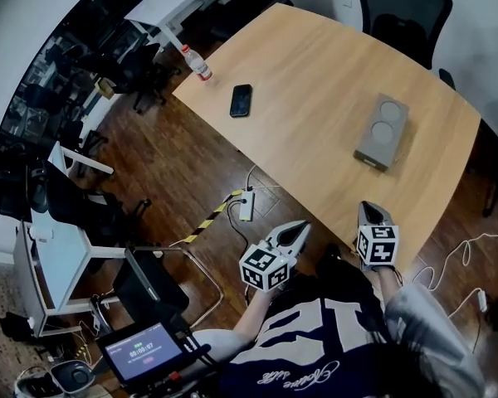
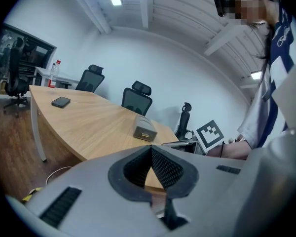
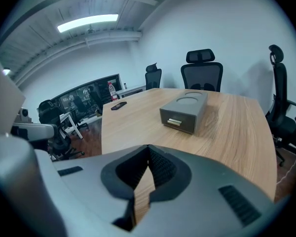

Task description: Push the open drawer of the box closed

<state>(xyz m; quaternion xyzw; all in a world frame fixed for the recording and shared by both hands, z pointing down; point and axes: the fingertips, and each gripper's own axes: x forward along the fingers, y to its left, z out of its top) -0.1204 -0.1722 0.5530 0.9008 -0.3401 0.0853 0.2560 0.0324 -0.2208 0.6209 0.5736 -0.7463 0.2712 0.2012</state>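
One grey rectangular box (image 1: 382, 131) is sitting on the single light wooden surface (image 1: 315, 65), showing two round recesses on top and one drawer front (image 3: 177, 121). One flat black phone (image 1: 241, 100) and one clear plastic bottle with a red cap (image 1: 196, 62) are resting there too. Two grey handheld tools are hovering at the near edge: the left gripper (image 1: 303, 225) and the right gripper (image 1: 368, 207). Three black high-backed office chairs (image 3: 152, 75) (image 3: 202, 68) (image 3: 277, 78) are standing beyond the surface.

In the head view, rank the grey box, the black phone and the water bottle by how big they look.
1. The grey box, clearly largest.
2-3. The black phone and the water bottle look about alike: the bottle is longer and the phone wider, so I won't rank them.
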